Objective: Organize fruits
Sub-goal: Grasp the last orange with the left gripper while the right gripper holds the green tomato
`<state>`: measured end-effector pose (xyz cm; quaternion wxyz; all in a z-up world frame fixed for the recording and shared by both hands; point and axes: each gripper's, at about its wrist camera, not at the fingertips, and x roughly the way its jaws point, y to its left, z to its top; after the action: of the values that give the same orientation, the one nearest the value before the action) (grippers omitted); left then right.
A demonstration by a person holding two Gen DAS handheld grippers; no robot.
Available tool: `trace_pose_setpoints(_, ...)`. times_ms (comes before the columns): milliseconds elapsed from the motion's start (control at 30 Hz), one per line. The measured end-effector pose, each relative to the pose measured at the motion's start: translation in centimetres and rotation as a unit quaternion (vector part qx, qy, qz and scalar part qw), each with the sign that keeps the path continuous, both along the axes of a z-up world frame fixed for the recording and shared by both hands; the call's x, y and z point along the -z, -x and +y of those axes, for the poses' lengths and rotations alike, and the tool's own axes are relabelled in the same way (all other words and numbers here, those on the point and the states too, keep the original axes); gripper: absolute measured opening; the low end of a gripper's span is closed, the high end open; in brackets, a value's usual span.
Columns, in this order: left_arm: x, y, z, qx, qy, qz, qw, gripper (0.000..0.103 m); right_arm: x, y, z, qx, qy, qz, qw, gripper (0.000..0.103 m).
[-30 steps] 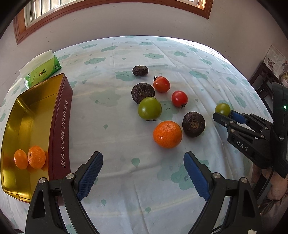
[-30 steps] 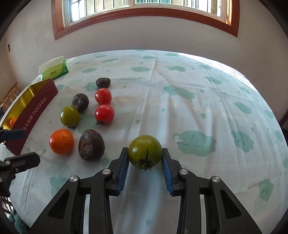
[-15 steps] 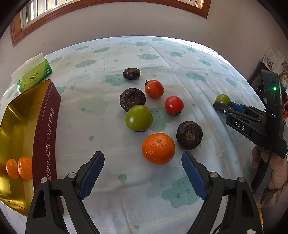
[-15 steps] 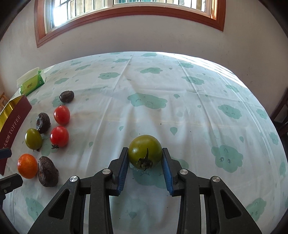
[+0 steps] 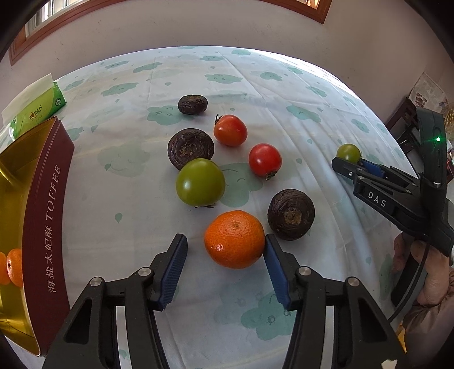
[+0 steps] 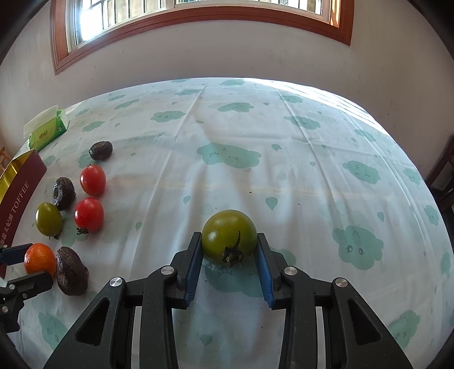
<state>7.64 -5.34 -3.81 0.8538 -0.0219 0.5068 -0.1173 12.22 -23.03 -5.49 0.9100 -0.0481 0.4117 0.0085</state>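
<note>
A bench [image 5: 283, 85] in a cloud-print cloth. The left gripper [image 5: 225, 255] is wide open around an orange [image 5: 234, 239]; the right gripper [image 6: 229, 249] clamps a green tomato [image 6: 228, 233].

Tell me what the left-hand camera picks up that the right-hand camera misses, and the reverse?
Only the left view shows two oranges lying inside the gold tin, and the hand holding the right gripper. Only the right view shows the window. Both share the loose orange, red tomatoes and tissue pack.
</note>
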Motion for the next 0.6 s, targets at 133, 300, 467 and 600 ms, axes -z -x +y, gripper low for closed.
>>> trace_pose_setpoints(133,-0.1,0.0,-0.3,0.008,0.009,0.001,0.9999,0.037,0.0,0.0,0.1,0.0,0.0,0.0,1.0,0.038)
trace_pose_setpoints(300,-0.1,0.2,-0.3,0.009,0.005,0.0,0.9999,0.037,0.0,0.0,0.0,0.0,0.001,0.0,1.0,0.038)
trace_pose_setpoints(467,-0.4,0.6,0.0,0.006,0.004,-0.005,1.0,0.036,-0.1,0.0,0.1,0.0,0.001,0.0,1.0,0.038)
trace_pose_setpoints(600,-0.8,0.8,0.8,-0.001,0.004,-0.008,1.0,0.036,-0.1,0.0,0.1,0.0,0.001,0.0,1.0,0.038)
